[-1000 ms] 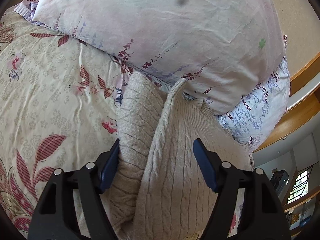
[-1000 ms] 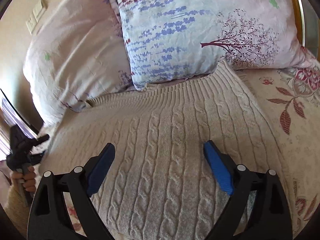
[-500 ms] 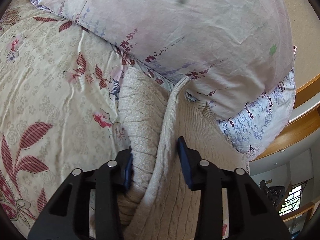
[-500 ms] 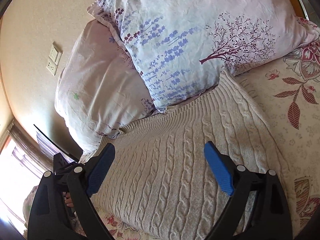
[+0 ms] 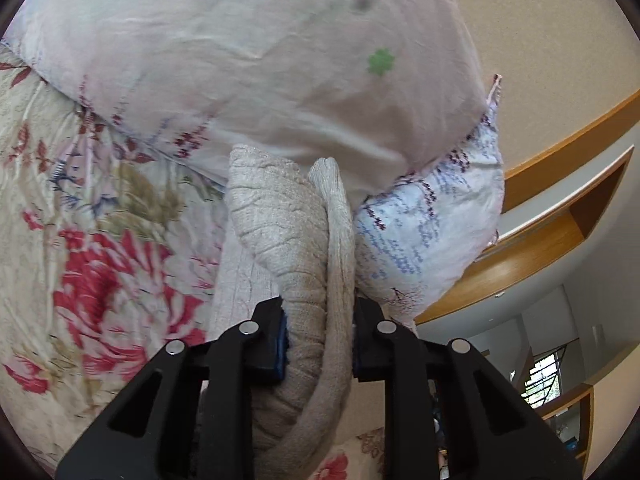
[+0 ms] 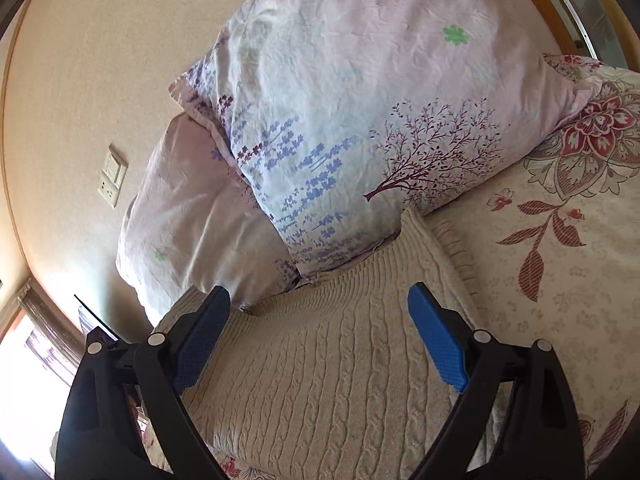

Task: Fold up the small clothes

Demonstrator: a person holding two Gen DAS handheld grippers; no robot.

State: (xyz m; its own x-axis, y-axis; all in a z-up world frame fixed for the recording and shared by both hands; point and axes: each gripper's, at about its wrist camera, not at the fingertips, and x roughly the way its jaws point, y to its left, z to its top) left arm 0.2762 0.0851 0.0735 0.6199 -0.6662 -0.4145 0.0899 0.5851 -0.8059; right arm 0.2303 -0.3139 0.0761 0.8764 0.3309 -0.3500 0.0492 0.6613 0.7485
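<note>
A beige cable-knit sweater (image 6: 340, 364) lies on the floral bedspread, its far edge against the pillows. In the left wrist view my left gripper (image 5: 318, 344) is shut on a bunched fold of the sweater (image 5: 288, 240) and holds it lifted off the bed, in front of the pillows. In the right wrist view my right gripper (image 6: 320, 340) is open and empty, hovering above the flat middle of the sweater, its blue pads apart on either side.
Two pale floral pillows (image 6: 380, 128) are stacked at the head of the bed, one also in the left wrist view (image 5: 260, 60). The floral bedspread (image 6: 560, 260) extends to the right. A wall with a switch plate (image 6: 112, 180) stands behind. A wooden headboard ledge (image 5: 540, 240) is at the right.
My left gripper closed on the sweater's edge and lifted the fold upward. My right gripper stayed open and tilted up and back from the sweater.
</note>
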